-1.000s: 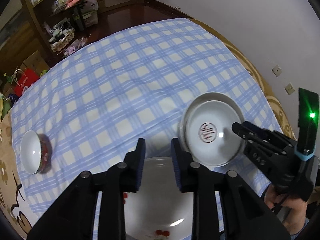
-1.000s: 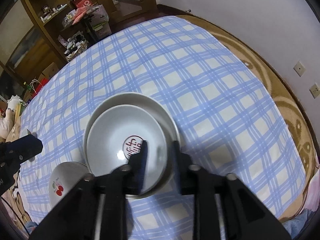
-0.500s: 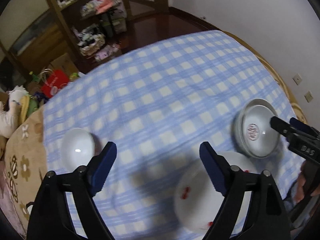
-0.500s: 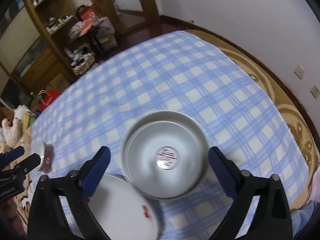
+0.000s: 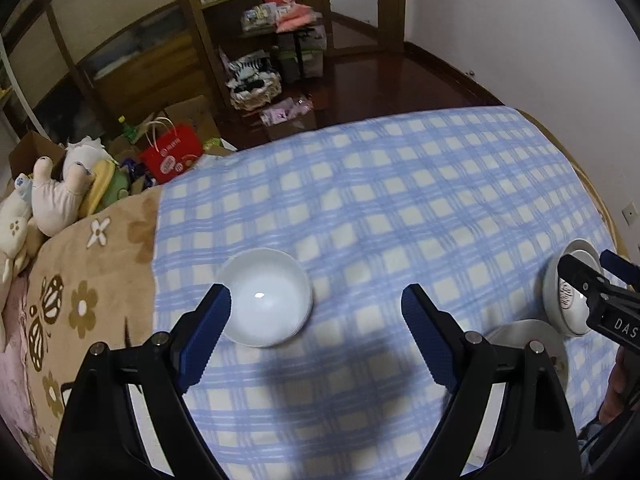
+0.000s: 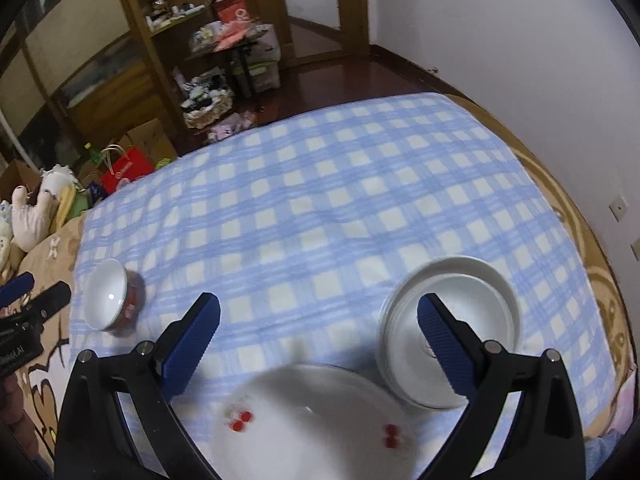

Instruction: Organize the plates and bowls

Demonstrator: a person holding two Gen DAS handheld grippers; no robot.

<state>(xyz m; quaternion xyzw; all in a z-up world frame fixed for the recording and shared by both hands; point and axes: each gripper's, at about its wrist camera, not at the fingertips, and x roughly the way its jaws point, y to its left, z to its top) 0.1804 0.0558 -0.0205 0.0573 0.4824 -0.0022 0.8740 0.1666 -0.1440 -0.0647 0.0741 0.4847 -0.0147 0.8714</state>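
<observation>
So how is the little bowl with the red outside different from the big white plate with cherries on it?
The small red-sided bowl is deep and rounded; the big white cherry plate is flat and much wider. The bowl sits alone near the left edge of the blue checked cloth; the plate lies at the near edge beside the stacked white dishes. The bowl's inside is plain; the plate shows red cherries. Both are white inside, and no gripper holds either.

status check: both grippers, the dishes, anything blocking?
Left gripper and right gripper: jaws wide, nothing held. Small bowl alone on the checked cloth; stacked bowls beside cherry plate. Nothing in the way.
</observation>
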